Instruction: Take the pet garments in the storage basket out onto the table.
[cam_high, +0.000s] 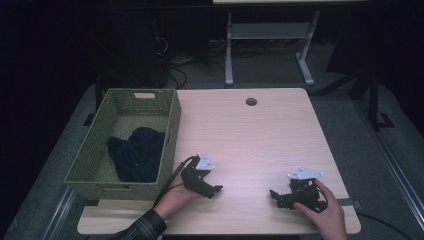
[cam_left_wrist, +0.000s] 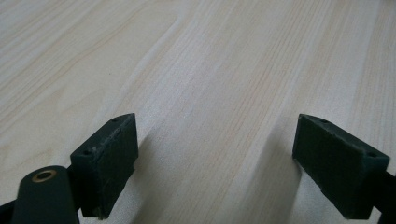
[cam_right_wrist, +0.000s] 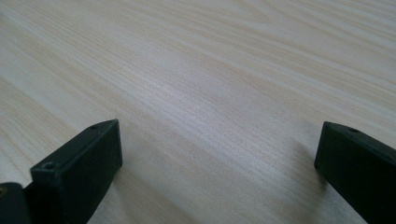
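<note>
Dark cloth (cam_high: 136, 152) beyond left gripper (cam_high: 216, 189)

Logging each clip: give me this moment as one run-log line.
left gripper: open, empty, on table | right gripper: open, empty, on table | dark cloth: in basket | hands on both grippers

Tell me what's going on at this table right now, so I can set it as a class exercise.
A person holds a hand-held gripper in each hand, low over the near part of a wooden table. The left hand-held gripper and the right hand-held gripper both have their jaws open with nothing between them. A dark cloth lies bundled inside the green woven basket at the table's left side. Neither gripper touches the basket or cloth.
</note>
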